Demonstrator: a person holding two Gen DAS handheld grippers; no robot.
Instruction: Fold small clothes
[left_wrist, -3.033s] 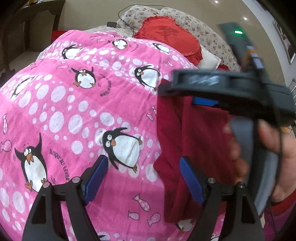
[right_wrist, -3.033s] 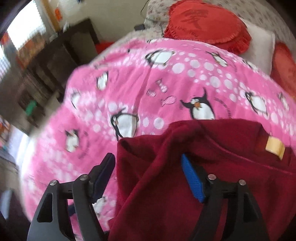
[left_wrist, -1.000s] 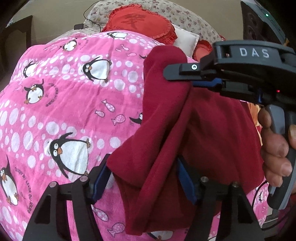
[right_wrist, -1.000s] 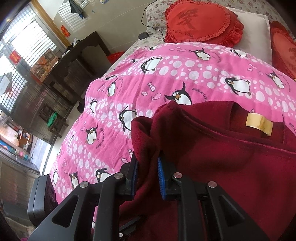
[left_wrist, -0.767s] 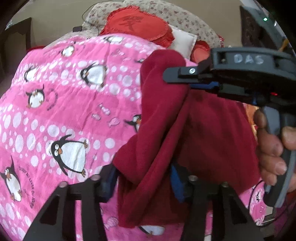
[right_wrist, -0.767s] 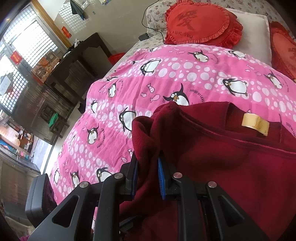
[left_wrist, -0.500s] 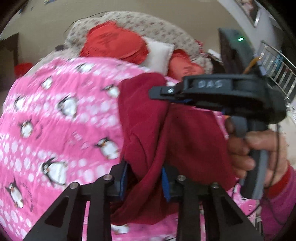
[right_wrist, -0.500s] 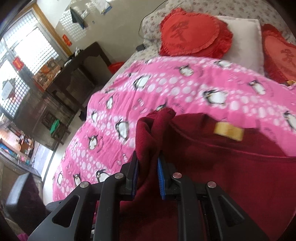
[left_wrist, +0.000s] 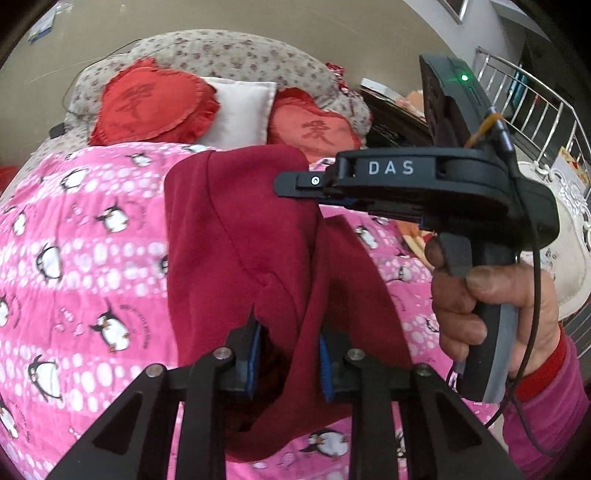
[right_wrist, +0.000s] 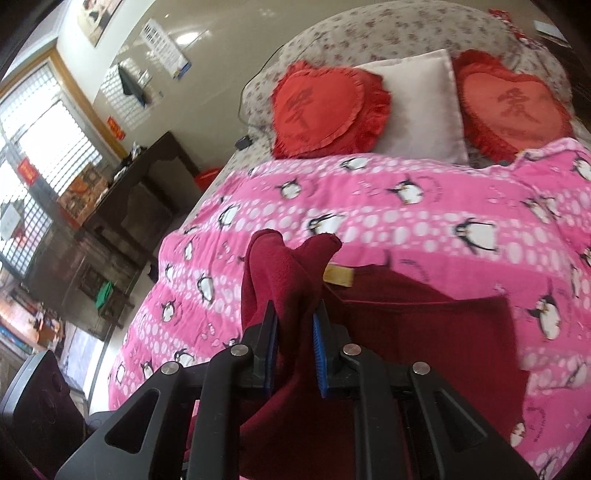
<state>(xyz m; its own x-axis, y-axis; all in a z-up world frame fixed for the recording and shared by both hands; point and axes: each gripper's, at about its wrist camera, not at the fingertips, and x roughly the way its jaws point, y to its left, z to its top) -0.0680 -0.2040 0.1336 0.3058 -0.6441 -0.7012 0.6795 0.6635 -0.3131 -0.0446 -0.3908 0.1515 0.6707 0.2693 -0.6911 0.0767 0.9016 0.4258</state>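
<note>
A dark red fleece garment (left_wrist: 240, 258) hangs lifted above the pink penguin bedspread (left_wrist: 74, 258). My left gripper (left_wrist: 290, 358) is shut on a bunched fold of its lower part. My right gripper (right_wrist: 294, 345) is shut on another bunch of the same garment (right_wrist: 406, 332), whose cloth sticks up past the blue pads; it also shows in the left wrist view (left_wrist: 321, 192), held level at the garment's upper right edge by a hand. A yellow label (right_wrist: 338, 276) shows near the neckline. The rest of the garment drapes down onto the bedspread (right_wrist: 406, 221).
Two red heart cushions (right_wrist: 325, 110) (right_wrist: 517, 107) and a white pillow (right_wrist: 417, 110) lie at the head of the bed. Dark wooden furniture (right_wrist: 122, 206) stands left of the bed, by windows. A metal railing (left_wrist: 535, 110) is at the far right.
Both grippers closed from open onto the red garment and lifted it off the bedspread. In the last half second the garment rose further and the views tilted up toward the pillows.
</note>
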